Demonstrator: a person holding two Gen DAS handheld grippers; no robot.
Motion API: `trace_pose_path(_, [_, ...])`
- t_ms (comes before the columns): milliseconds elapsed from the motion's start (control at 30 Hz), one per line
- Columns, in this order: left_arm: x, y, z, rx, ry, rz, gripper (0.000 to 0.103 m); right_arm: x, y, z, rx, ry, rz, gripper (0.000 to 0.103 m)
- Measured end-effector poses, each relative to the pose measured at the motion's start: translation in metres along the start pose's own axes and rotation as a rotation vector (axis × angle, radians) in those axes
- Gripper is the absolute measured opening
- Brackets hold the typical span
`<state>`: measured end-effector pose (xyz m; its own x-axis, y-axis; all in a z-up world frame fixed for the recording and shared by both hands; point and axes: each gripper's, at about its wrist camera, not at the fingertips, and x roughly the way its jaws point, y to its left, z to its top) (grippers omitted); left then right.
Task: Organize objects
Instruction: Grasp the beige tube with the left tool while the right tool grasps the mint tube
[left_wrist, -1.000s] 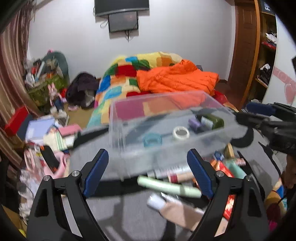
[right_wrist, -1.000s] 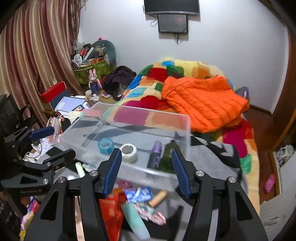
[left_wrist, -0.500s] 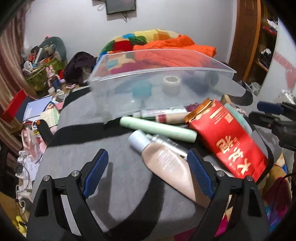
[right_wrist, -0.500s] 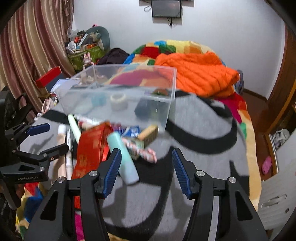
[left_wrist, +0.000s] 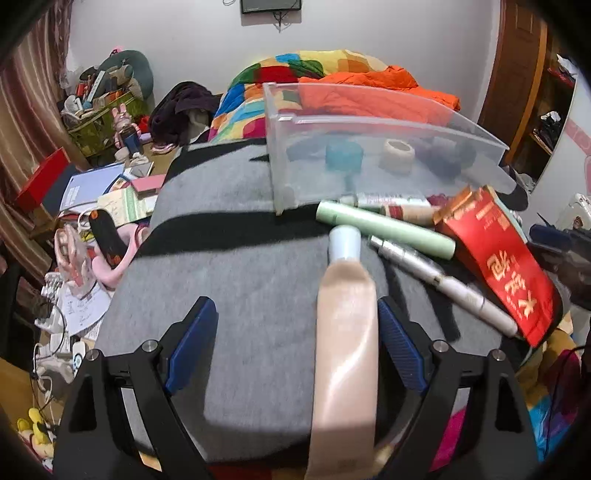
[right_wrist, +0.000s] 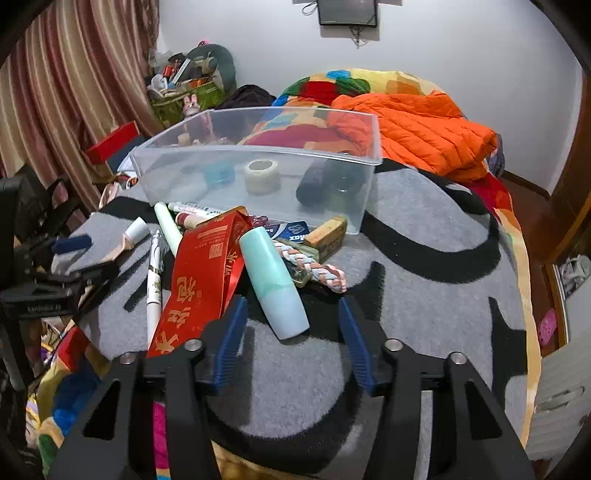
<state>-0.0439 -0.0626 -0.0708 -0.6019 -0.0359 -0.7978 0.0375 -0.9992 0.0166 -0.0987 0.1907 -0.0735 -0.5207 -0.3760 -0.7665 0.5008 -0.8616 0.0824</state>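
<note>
Both grippers had dropped closer to the grey blanket (left_wrist: 240, 258) since the earlier frames, each settling over a separate item. On the left, the left gripper (left_wrist: 295, 343) stood with its fingers spread wide; the beige cosmetic tube (left_wrist: 345, 332) lay between them, close against the right-hand pad (left_wrist: 397, 343) and well clear of the left-hand one. Whether that pad touched the tube could not be told. Its pale cap pointed to the far side, toward the clear plastic bin (left_wrist: 369, 129), which already held two tape rolls and two dark containers.

Right of the tube lay a pale green tube (left_wrist: 384, 227), a white pen (left_wrist: 443, 284) and a red paper packet (left_wrist: 506, 269), all on the blanket near the bin's front wall.

Further right, the right gripper (right_wrist: 291, 339) was likewise spread, with the near end of the mint-green bottle (right_wrist: 273, 284) just beyond its fingertips and nothing gripped.

Judged step: approach for pickup, one item per gripper. The next move called for closing squarely on tube and bottle, lifting, and carrying them over the bin's rim. Each gripper was held low, pointing across the blanket toward the bin.
</note>
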Motion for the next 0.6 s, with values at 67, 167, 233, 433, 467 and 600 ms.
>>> trace_pose_path(67, [0.006, -0.004, 0.009, 0.011, -0.002, -0.019, 0.087, 0.004, 0.001, 0.003, -0.008, 0.006, 0.003, 0.045])
trace_pose_path(167, [0.018, -0.008, 0.019, 0.019, 0.012, -0.044, 0.072, 0.009, 0.002, 0.006, -0.020, 0.012, 0.004, 0.045])
trace_pose_path(233, [0.024, -0.008, 0.024, 0.019, 0.007, -0.054, 0.067, 0.012, 0.003, 0.008, -0.030, 0.016, 0.001, 0.044])
trace_pose_path(433, [0.022, -0.010, 0.026, 0.043, 0.003, -0.083, 0.032, 0.024, 0.012, 0.010, -0.075, 0.047, 0.018, 0.027])
trace_pose_path(467, [0.021, -0.010, 0.025, 0.042, 0.002, -0.084, 0.028, 0.025, 0.014, 0.008, -0.081, 0.046, 0.015, 0.025])
trace_pose_path(600, [0.013, -0.003, 0.020, 0.012, -0.008, -0.093, 0.024, 0.019, 0.017, 0.002, -0.086, 0.031, 0.029, 0.014])
